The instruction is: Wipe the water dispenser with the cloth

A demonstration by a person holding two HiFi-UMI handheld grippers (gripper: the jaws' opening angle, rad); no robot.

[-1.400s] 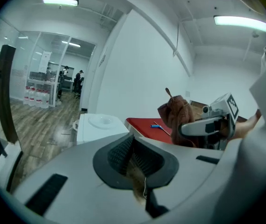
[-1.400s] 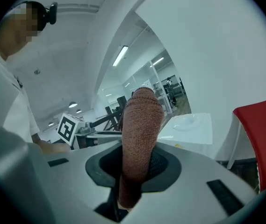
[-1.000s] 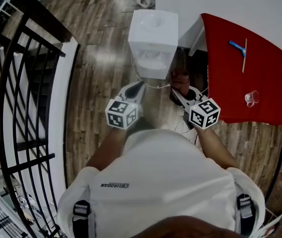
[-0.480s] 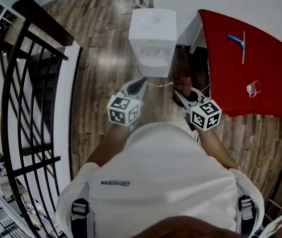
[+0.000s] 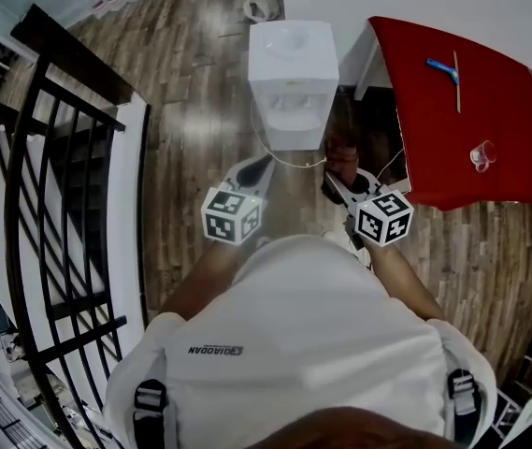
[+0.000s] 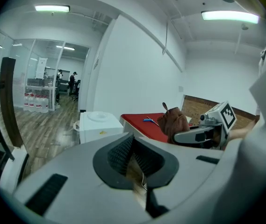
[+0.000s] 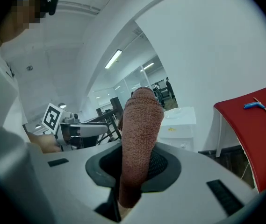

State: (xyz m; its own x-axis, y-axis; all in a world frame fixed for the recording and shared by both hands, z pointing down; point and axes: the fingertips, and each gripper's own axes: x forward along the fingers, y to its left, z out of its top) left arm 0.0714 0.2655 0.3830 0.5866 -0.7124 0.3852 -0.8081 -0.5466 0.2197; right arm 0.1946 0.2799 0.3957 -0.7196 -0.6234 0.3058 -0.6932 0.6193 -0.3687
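White water dispenser [image 5: 293, 78] on wood floor [image 5: 200, 120], red table [image 5: 462, 110] beside, brown cloth [image 5: 342, 154] at right claw [image 5: 333, 181]

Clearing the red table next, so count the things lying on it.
2: a blue-handled tool near the far side and a clear cup nearer the front right. The red table runs to the frame's edge, so more may be hidden.

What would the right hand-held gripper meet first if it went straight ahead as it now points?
Probably the water dispenser, which stands just beyond the cloth held in the right hand-held gripper, though slightly right of its line.
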